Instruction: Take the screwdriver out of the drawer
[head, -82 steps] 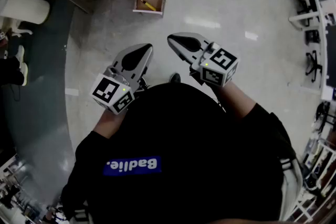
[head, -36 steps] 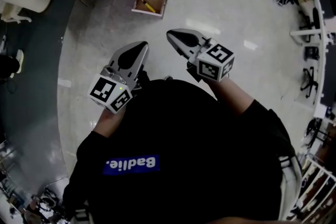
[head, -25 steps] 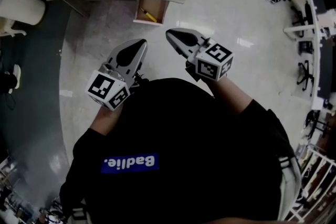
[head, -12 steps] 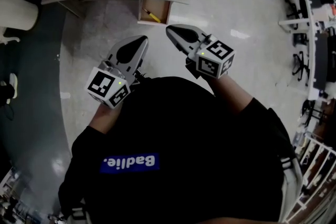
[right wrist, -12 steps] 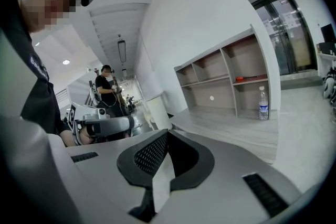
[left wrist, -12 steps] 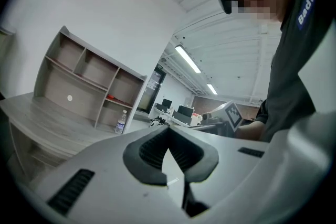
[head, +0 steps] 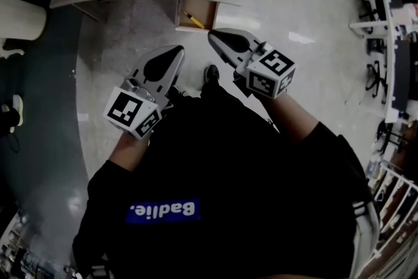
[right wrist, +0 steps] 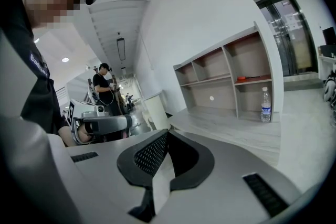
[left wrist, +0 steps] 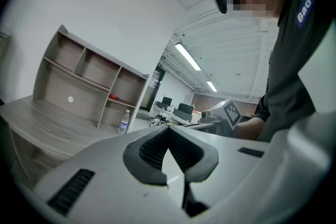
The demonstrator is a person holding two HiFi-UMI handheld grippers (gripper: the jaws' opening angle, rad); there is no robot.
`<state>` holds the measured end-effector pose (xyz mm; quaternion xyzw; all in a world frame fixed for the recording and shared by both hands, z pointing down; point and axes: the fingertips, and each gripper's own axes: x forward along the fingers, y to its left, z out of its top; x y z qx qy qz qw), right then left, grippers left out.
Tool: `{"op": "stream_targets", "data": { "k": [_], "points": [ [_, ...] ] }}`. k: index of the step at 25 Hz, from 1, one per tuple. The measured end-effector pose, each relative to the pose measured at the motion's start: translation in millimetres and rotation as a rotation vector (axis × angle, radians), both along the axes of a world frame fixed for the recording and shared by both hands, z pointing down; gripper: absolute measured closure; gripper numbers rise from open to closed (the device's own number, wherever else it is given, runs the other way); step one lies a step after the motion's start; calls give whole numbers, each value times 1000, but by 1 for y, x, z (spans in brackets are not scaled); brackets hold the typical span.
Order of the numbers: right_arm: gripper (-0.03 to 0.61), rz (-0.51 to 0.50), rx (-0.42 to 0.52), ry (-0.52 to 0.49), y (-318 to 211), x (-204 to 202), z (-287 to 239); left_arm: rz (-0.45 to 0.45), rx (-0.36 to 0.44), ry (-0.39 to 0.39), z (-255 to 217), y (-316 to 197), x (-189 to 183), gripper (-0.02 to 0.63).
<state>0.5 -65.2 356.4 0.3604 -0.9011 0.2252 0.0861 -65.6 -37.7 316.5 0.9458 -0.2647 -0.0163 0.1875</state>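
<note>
Screwdriver point(head: 194, 20): in open drawer point(head: 204, 8), just ahead, lying diagonally.
Right gripper point(head: 213, 36): nearer; closed, empty.
Left gripper point(head: 177, 49): closed, empty.

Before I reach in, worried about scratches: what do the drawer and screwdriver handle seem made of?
Drawer: probably wood or wood-look board, matte brown inside, pale rim. Screwdriver handle: likely plastic, bright yellow; too small to be sure.
</note>
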Motion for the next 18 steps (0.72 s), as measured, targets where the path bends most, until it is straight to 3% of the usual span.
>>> {"op": "stream_targets", "data": {
  "k": [7,18],
  "points": [
    [548,-47,-31,14,-12,14,15,-74,-33,-32,-8,-9,13,615],
    [546,-106,-133,146,-58,30,106,-207,-63,-21,1,-46,29,615]
  ]
}}
